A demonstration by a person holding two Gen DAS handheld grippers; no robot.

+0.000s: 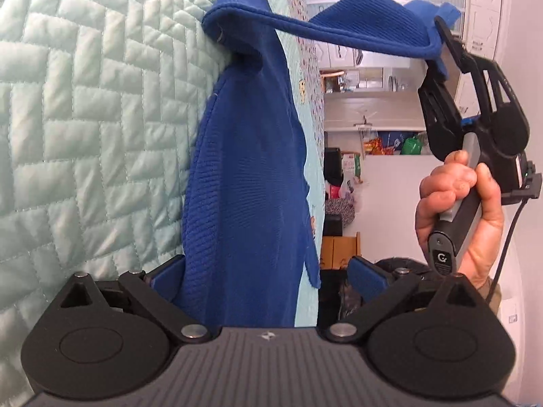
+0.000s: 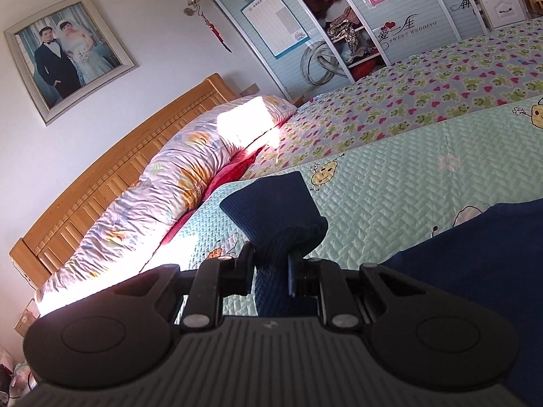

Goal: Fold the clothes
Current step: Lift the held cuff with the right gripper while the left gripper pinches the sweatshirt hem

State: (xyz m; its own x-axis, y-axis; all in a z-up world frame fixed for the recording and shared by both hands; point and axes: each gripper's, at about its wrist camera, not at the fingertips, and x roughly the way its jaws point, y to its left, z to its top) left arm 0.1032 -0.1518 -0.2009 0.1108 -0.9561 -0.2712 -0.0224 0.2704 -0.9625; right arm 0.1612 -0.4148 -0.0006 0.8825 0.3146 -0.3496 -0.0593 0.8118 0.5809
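Wardrobe [image 2: 342, 37] beyond right gripper, door open, clothes stuffed on shelves. Blue sweater [image 1: 244, 169] on quilted bedspread [image 1: 85, 118], body running straight ahead of left gripper [image 1: 268, 276], fabric between its wide-apart jaws, pads not pressing it. Sleeve lifted off bed, stretched across to right gripper [image 1: 441, 64], clenched on sleeve end; hand [image 1: 454, 210] wraps its handle. Right wrist view: cuff bunched just past clamped fingertips, rest of sweater lower right.
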